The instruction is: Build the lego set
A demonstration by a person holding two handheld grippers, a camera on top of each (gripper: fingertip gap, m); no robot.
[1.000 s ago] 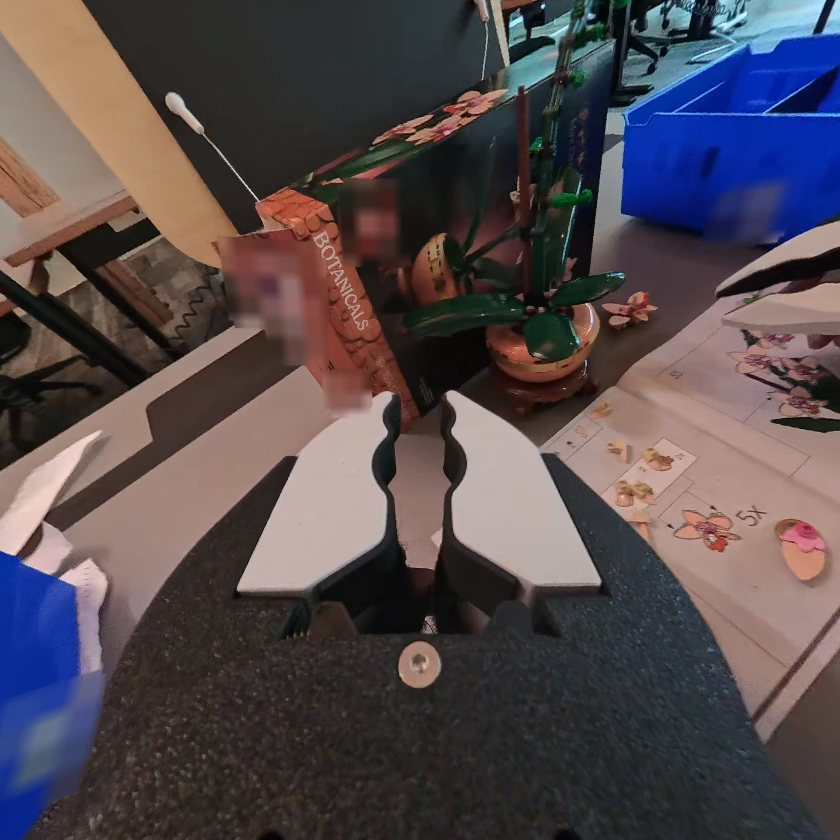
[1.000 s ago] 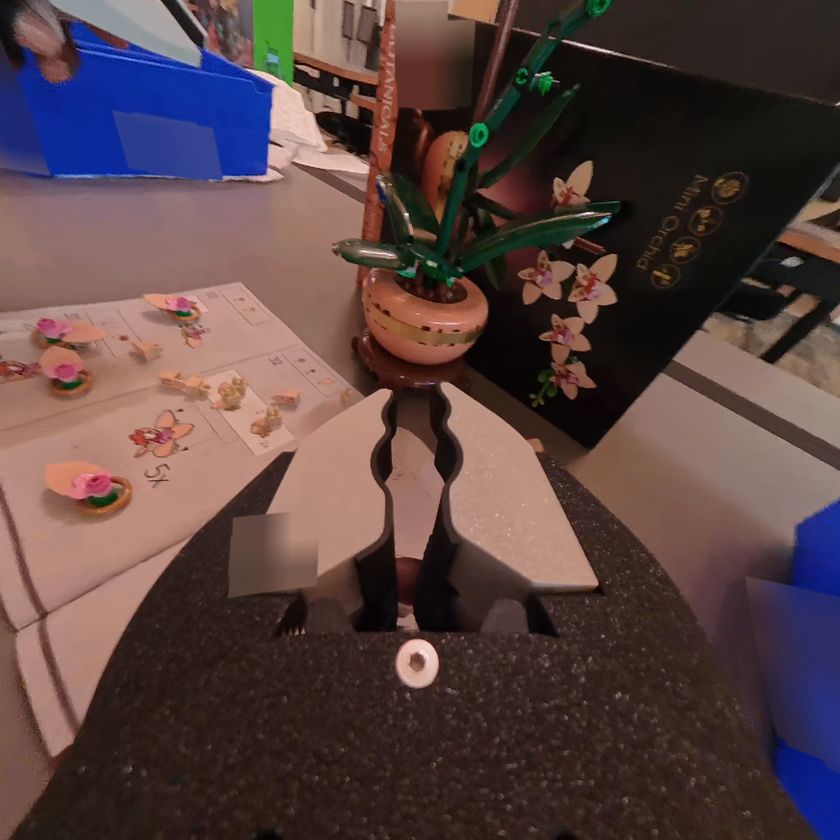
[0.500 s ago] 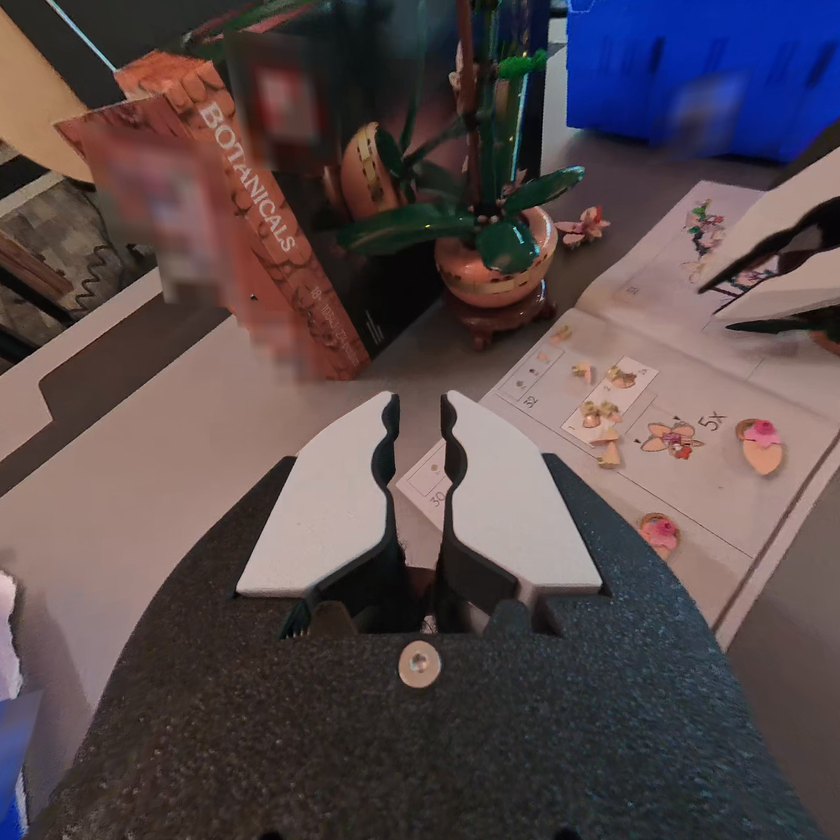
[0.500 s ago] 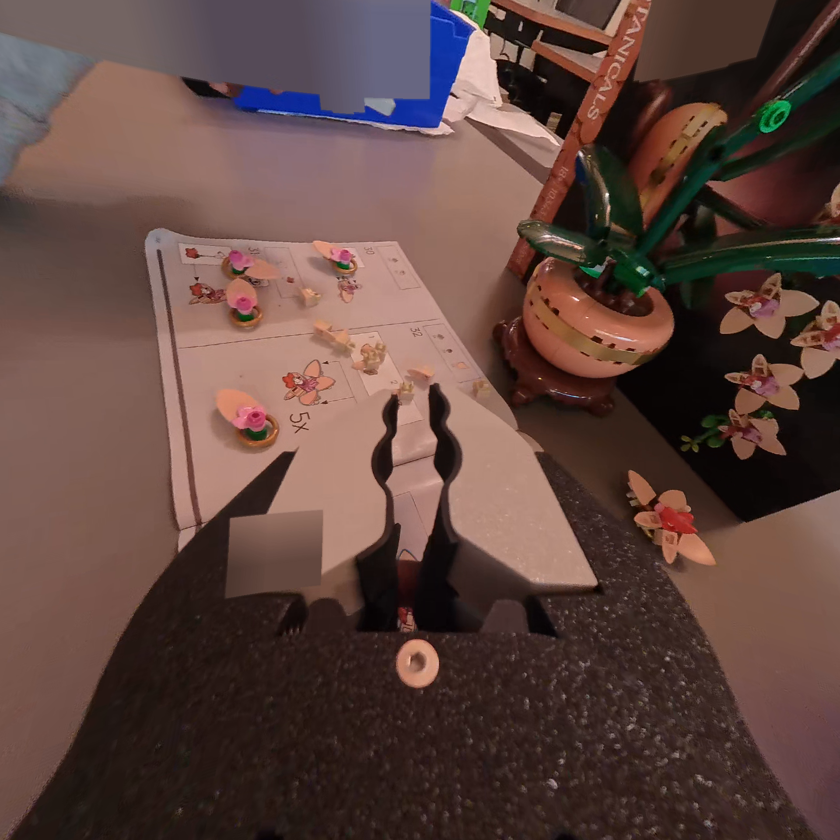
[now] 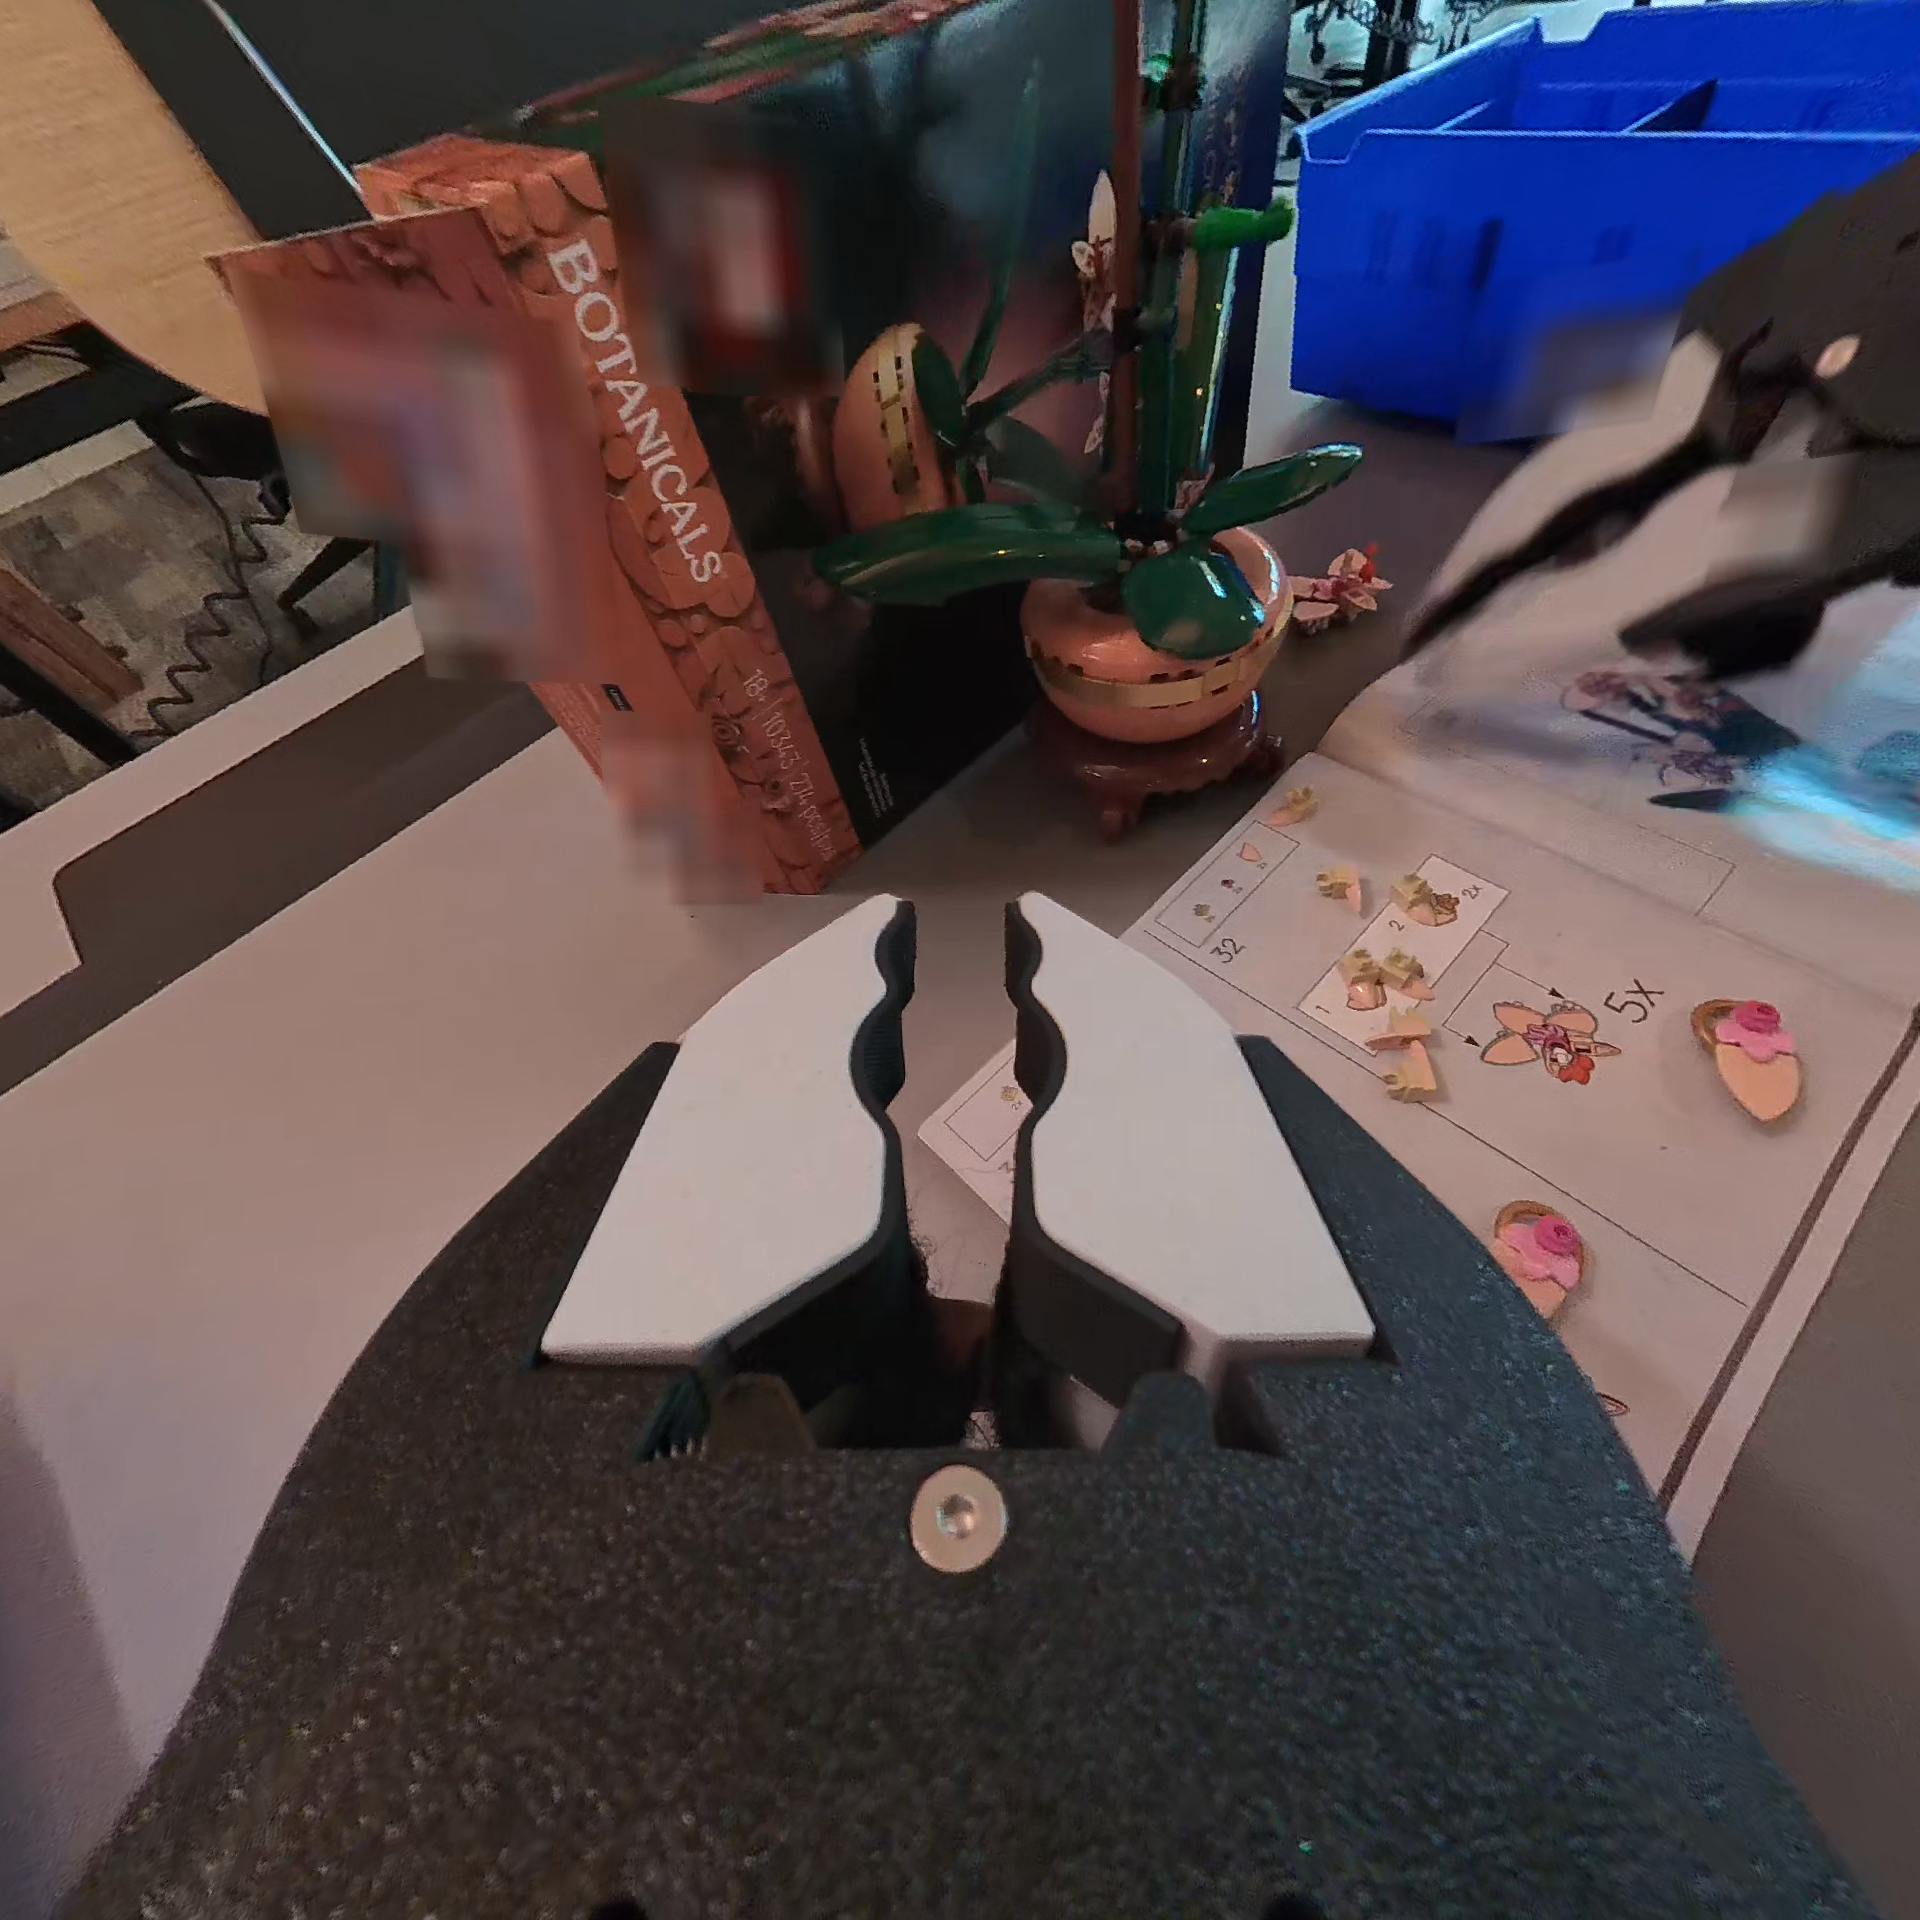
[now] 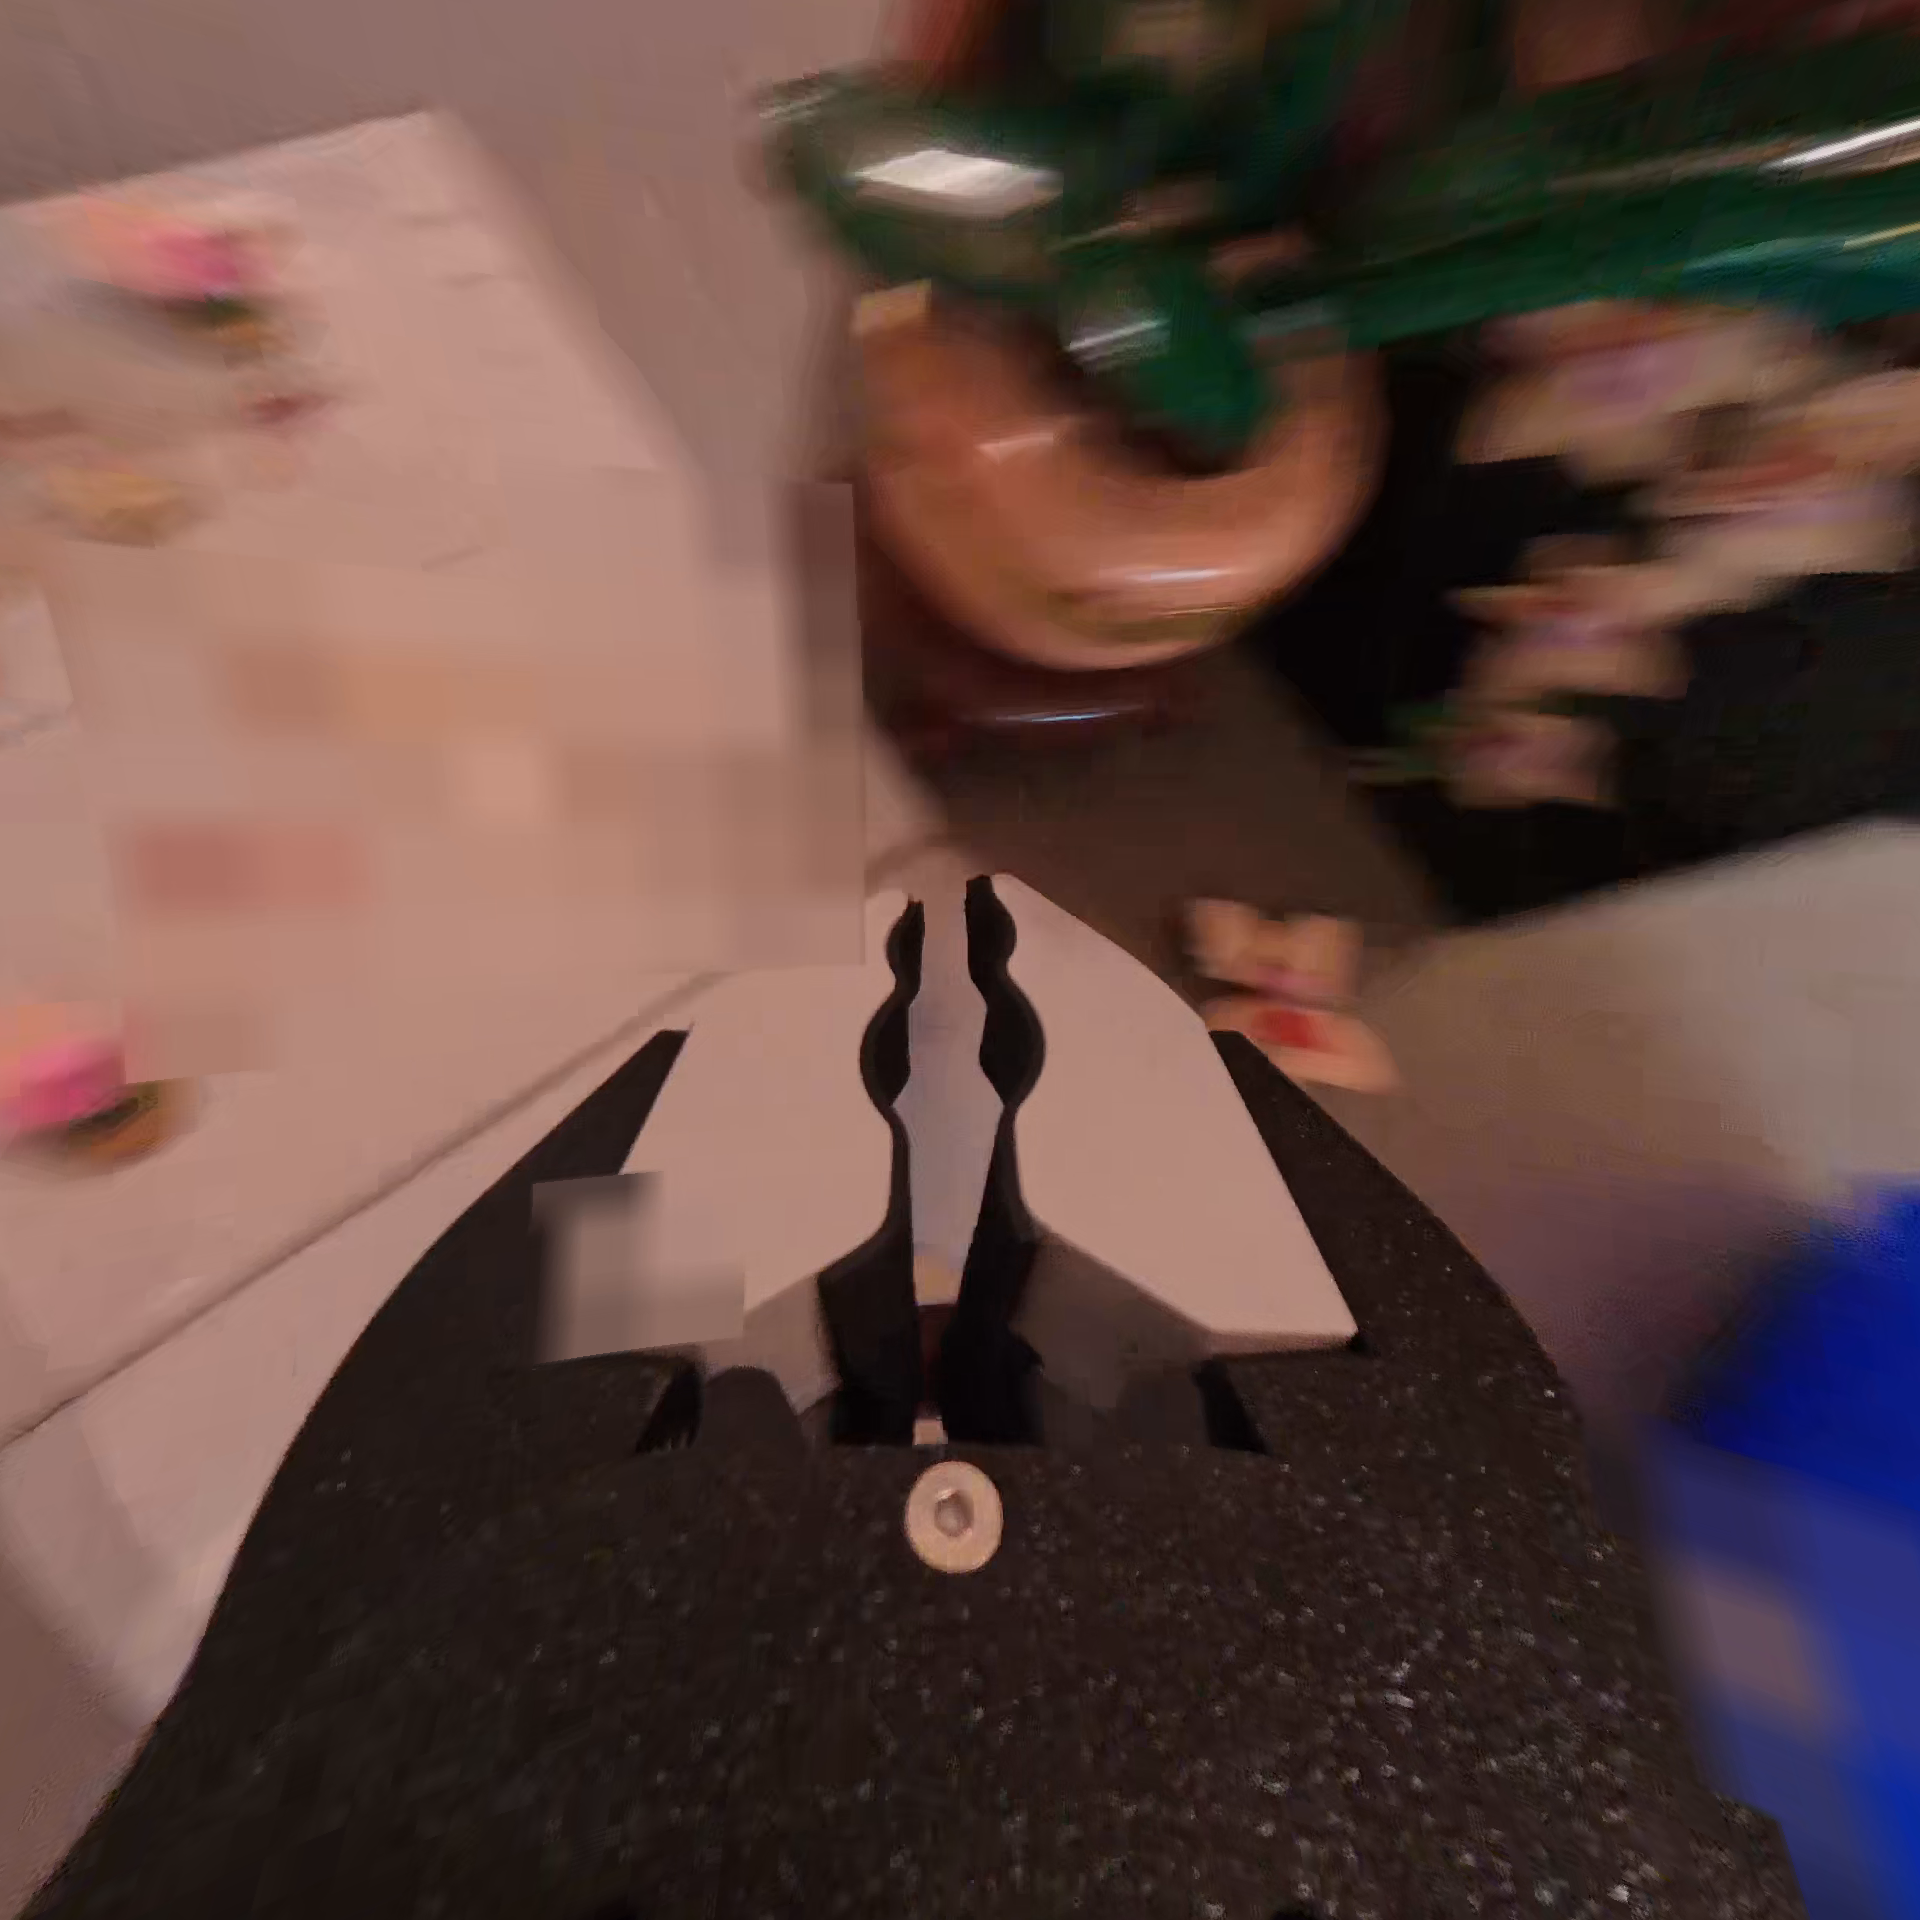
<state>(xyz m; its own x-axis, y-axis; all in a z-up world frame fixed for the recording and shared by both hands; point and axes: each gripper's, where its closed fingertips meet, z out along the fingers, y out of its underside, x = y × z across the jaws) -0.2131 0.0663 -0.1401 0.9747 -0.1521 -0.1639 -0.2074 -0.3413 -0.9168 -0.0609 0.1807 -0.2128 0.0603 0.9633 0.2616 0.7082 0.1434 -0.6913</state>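
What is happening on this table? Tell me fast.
A person is building a lego orchid with two grippers. The left hand-held gripper hangs empty over the table's near edge, jaws slightly apart. The right hand-held gripper, also empty and slightly apart, is mid-motion near the potted orchid, so its view is blurred. Small petal pieces and pink flower parts lie loose on the open instruction booklet. One finished flower lies beside the pot.

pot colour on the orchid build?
Peach-pink pot with a gold band, on a dark brown stand; clearest in left wrist view.
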